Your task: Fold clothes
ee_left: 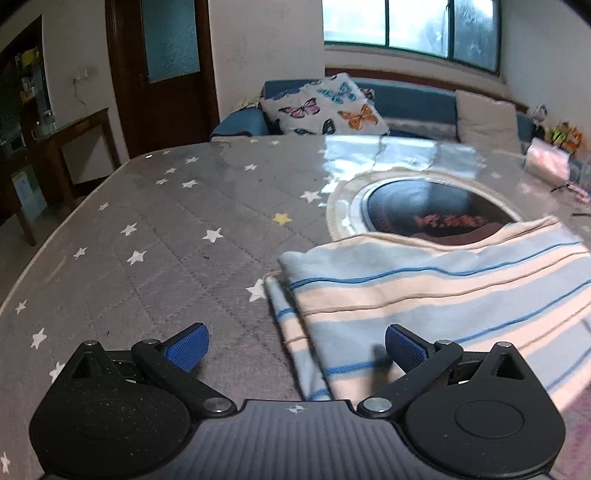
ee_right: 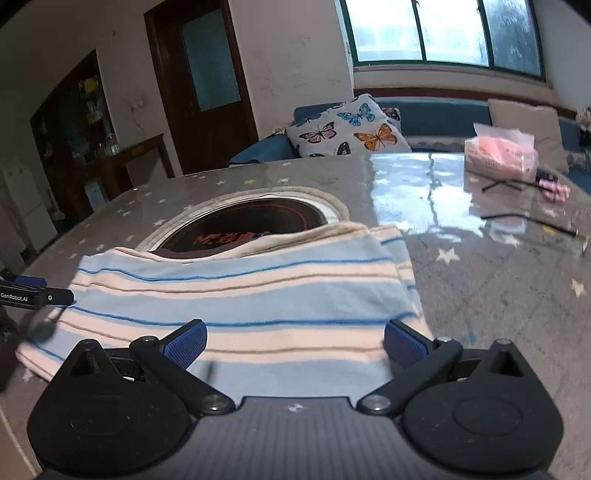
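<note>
We see white walls, a dark wood door [ee_left: 162, 70] far left, a green-framed window [ee_left: 410, 27] far right, and a blue sofa [ee_left: 413, 101] beneath it.

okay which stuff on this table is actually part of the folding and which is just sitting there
Part of the job: striped garment, left gripper, right gripper, both open.

Just lying about: round cooktop, pink plastic bag, black cable, butterfly cushion.
</note>
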`<state>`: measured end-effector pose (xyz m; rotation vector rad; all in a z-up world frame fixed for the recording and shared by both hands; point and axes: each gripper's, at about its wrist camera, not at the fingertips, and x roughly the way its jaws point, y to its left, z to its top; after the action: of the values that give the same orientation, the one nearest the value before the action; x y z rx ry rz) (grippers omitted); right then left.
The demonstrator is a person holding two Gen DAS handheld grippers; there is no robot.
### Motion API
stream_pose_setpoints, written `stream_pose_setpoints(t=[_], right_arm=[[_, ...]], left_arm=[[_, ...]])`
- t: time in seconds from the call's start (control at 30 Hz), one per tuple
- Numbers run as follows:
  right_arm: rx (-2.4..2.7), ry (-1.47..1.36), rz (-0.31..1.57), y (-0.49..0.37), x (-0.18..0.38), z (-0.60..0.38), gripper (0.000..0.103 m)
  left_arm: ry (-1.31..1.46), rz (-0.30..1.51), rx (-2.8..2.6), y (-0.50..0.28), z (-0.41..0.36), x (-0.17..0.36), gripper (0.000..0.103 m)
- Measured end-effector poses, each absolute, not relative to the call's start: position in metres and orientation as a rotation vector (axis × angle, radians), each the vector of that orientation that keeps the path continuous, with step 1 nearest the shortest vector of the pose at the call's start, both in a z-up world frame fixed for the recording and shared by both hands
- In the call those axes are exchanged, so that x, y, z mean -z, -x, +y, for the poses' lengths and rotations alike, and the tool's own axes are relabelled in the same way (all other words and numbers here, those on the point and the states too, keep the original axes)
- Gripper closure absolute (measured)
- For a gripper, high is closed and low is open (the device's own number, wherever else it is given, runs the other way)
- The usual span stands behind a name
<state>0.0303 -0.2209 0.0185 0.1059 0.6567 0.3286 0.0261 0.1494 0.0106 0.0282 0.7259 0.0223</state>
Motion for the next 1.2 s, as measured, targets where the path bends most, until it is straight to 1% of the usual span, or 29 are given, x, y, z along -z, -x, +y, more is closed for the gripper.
stream_pose_setpoints(t=[0.17,0.4,0.6,0.8,1.03,1.2], right_arm=[[-0.319,-0.067,0.669,-0.025,-0.010,-0.216,0.000],[-0.399,0.007,0.665,-0.020,-0.023,-0.190,0.000],[-0.521,0.092,0.672,-0.023,-0.025,-0.142,0.000],[-0.614,0.248,0.659,-0.016,-0.021,-0.087,0.000],[-0.725,0.306,0.640,-0.009,-0.026,-0.038,0.000],[-0.788,0.395,0.633,-0.002,-0.017,-0.003,0.000]], left_arm=[[-0.121,0.752,-0.034,-0.021,0.137,0.002,0.000],[-0.084,0.731,-0.050,-0.012,0.149,-0.002,0.000],[-0.034,0.740,-0.052,-0.007,0.165,0.007,0.000],[-0.019,0.726,-0.054,0.005,0.173,0.002,0.000],[0.014,0.733,-0.048,0.007,0.183,0.005,0.000],[0.033,0.757,-0.101,0.005,0.197,0.007,0.000]])
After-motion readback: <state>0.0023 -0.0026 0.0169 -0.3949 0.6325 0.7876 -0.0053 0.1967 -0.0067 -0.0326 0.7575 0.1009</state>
